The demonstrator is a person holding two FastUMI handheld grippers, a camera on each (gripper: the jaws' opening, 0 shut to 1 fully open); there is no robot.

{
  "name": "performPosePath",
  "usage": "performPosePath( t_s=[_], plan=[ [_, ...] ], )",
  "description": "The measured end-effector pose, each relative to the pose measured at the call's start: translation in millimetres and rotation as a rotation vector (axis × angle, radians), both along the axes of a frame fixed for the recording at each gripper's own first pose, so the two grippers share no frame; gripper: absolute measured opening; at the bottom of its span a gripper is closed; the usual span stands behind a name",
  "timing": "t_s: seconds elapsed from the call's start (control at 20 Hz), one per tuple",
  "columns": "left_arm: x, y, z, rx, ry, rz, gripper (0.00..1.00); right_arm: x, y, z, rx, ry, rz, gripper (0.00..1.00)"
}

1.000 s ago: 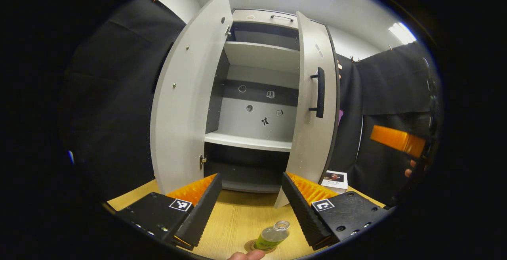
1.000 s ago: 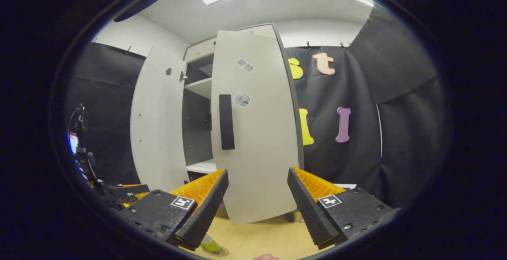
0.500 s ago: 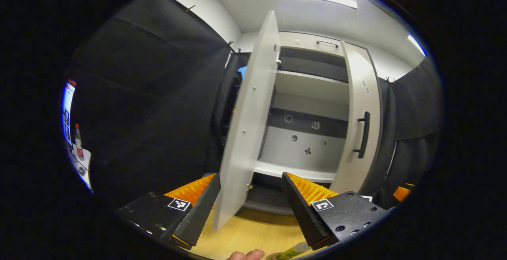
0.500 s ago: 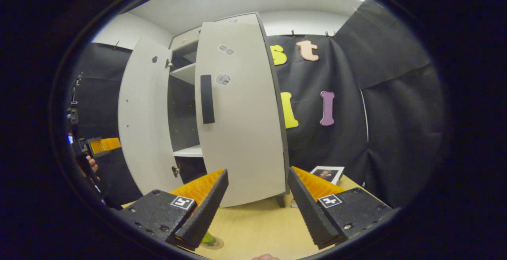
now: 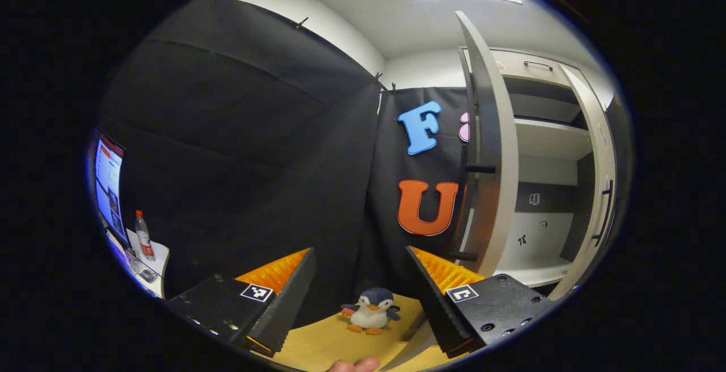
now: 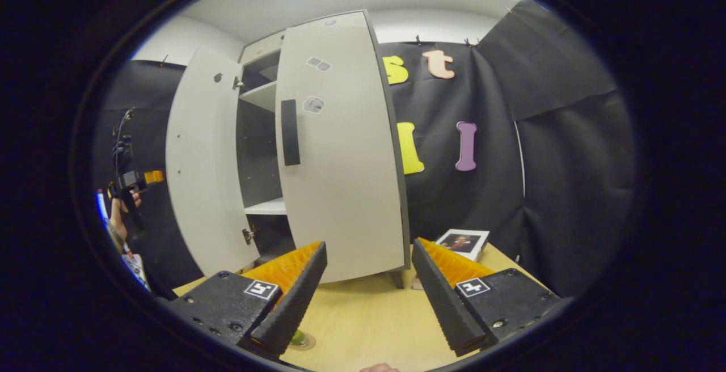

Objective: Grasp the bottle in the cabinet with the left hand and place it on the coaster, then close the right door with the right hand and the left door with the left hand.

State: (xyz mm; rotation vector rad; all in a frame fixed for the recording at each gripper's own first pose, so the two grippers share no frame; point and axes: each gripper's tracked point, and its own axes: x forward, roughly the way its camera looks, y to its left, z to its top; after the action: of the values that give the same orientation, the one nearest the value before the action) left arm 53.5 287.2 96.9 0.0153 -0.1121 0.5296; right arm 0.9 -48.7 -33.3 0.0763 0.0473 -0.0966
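— Black cloth hangs round our booth, and the pale wooden surface [image 6: 368, 321] carries the cabinet [image 6: 266, 134] at its far side. Where do we stand?

— We judge the bottle step done. In the right gripper view a bit of the green bottle [image 6: 297, 336] sits on the coaster [image 6: 306, 342] at the near edge, just beside our right gripper [image 6: 368, 298], partly hidden by its finger. Both doors come next.

— How are our fingers?

— Spread on both. The right gripper holds nothing, and neither does the left gripper [image 5: 358, 295], which faces the far-left corner with a toy penguin [image 5: 370, 315] on the surface between its fingers.

— And the doors?

— The right door [image 6: 340, 151] stands part open ahead of the right gripper, its dark handle [image 6: 290, 132] facing us. The left door [image 5: 488, 156] shows edge-on in the left gripper view, swung wide.

— So the next move?

— We think the right gripper should press the right door's face and swing it shut, then the left gripper goes behind the left door and pushes.
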Motion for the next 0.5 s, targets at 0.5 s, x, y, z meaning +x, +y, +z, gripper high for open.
performPosePath(
  t_s=[0.5],
  plan=[
    [16.1,-3.6,-5.2,0.078,0.043,-0.039,0.92,9.0,-14.0,6.8,0.027,-0.008,-0.02,0.99]
  ],
)
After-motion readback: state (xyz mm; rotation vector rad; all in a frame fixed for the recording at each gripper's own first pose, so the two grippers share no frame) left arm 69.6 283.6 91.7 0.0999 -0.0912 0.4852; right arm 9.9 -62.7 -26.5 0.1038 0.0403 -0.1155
